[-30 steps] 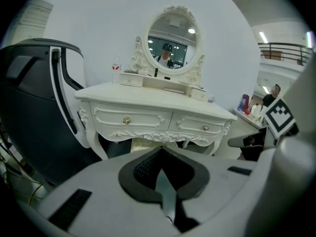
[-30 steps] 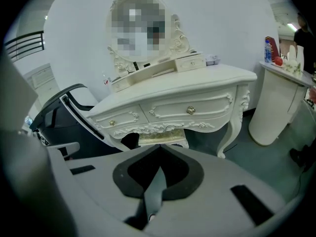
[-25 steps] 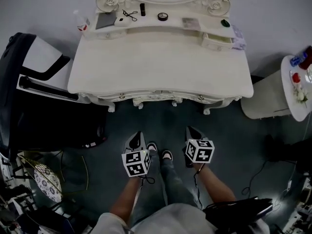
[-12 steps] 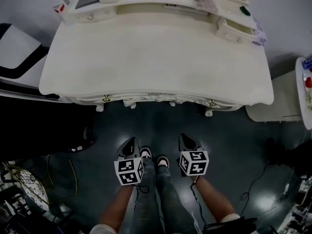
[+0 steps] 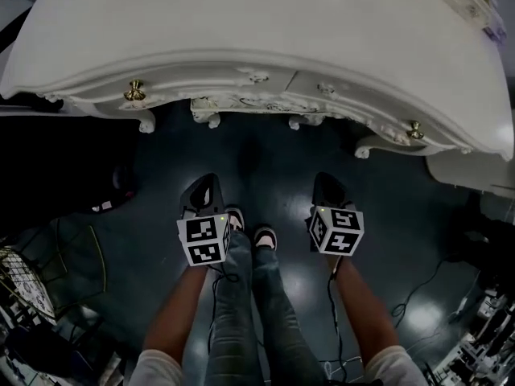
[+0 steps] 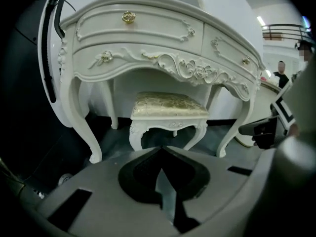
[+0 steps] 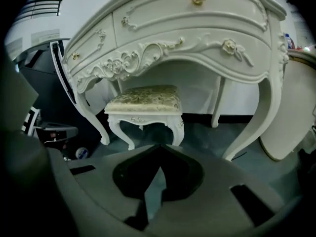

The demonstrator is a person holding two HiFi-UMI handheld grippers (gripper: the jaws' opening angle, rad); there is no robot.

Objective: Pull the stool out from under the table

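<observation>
As seen from head height: held low over dark floor (image 5: 269, 167), left gripper (image 5: 204, 187) and right gripper (image 5: 326, 185), each with jaws pressed together, nothing between. Tucked under white table (image 5: 241, 39), between its curved legs: stool (image 6: 169, 105), upright, cushioned seat, well apart from both grippers.

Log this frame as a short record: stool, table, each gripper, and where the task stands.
stool: white carved legs, gold-patterned cushion; upright, tucked under the table between its legs
dressing table: white, ornate carved apron; its top hides the stool in the head view
left gripper: shut, empty; aimed at the stool, well short of it
right gripper: shut, empty; aimed at the stool, well short of it
task status: stool not yet touched or pulled out
</observation>
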